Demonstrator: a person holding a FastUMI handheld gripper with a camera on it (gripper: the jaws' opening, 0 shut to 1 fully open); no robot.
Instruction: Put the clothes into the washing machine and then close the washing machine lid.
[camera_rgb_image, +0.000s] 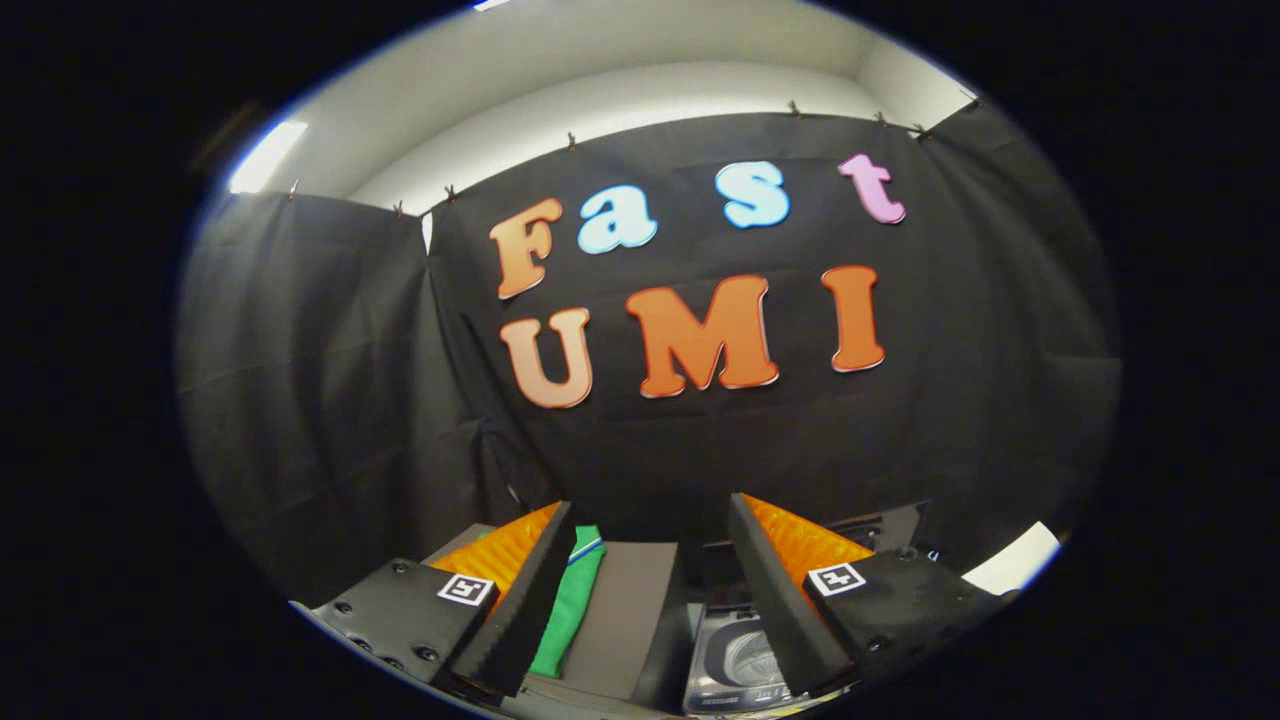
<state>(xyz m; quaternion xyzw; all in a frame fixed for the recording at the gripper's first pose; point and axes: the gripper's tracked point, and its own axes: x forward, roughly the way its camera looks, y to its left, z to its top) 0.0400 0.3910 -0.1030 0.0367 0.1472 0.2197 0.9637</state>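
Observation:
My gripper (650, 560) is held high and level, facing the booth's back wall, with its two fingers wide apart and nothing between them. Below the fingers, a green piece of clothing (570, 610) lies on a grey surface (630, 610), partly hidden by the left finger (525, 600). To the right of it, low between the fingers, the top of the small washing machine (735, 660) shows with its round drum opening; the right finger covers part of it. I cannot tell how its lid stands.
Black cloth walls close the booth ahead and on both sides. A white patch (1015, 565) of surface shows beyond the right finger. A dark panel (880, 525) stands behind the washing machine.

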